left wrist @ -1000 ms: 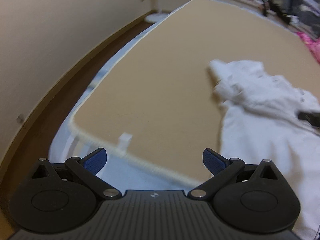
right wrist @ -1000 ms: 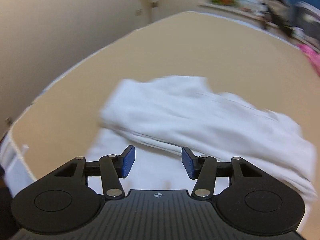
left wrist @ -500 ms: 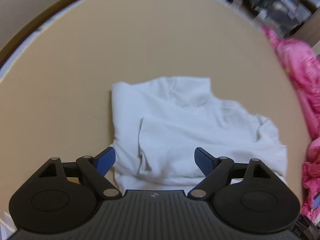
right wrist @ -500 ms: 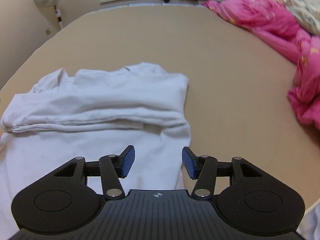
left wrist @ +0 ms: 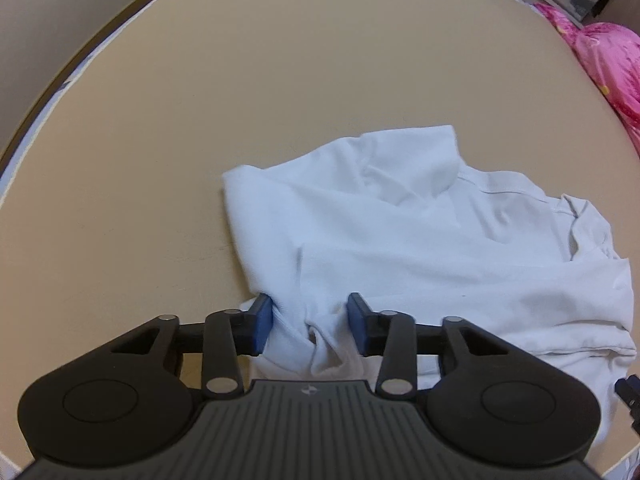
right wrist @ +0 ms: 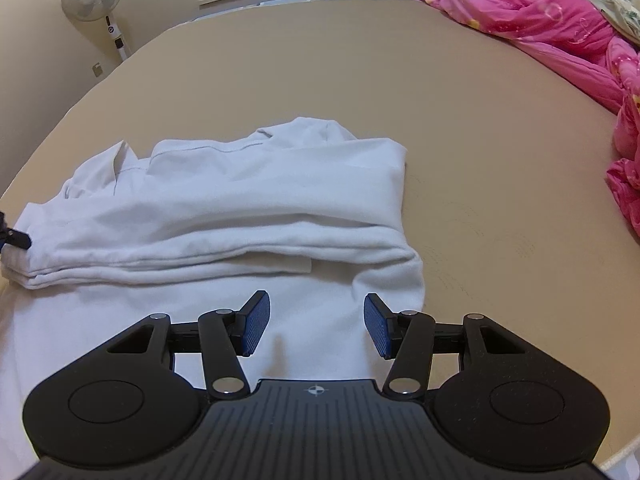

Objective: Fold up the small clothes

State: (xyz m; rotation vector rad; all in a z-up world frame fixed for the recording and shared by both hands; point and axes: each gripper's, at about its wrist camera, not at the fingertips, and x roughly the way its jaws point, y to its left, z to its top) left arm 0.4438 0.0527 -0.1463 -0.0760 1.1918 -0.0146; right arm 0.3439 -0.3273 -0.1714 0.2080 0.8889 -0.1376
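Fold partly made — white cotton garment (right wrist: 248, 208) lying on the flat tan bed surface (left wrist: 200, 100).
One layer is already doubled over across the middle; I judge the near hem fold is still left. My left gripper (left wrist: 309, 326) has bunched cloth between its blue pads, jaws not fully pressed together; my right gripper (right wrist: 316, 326) is spread above the lower edge — gripping nothing.

A white garment (left wrist: 420, 240) lies partly folded and rumpled on the tan mattress (left wrist: 200, 120).
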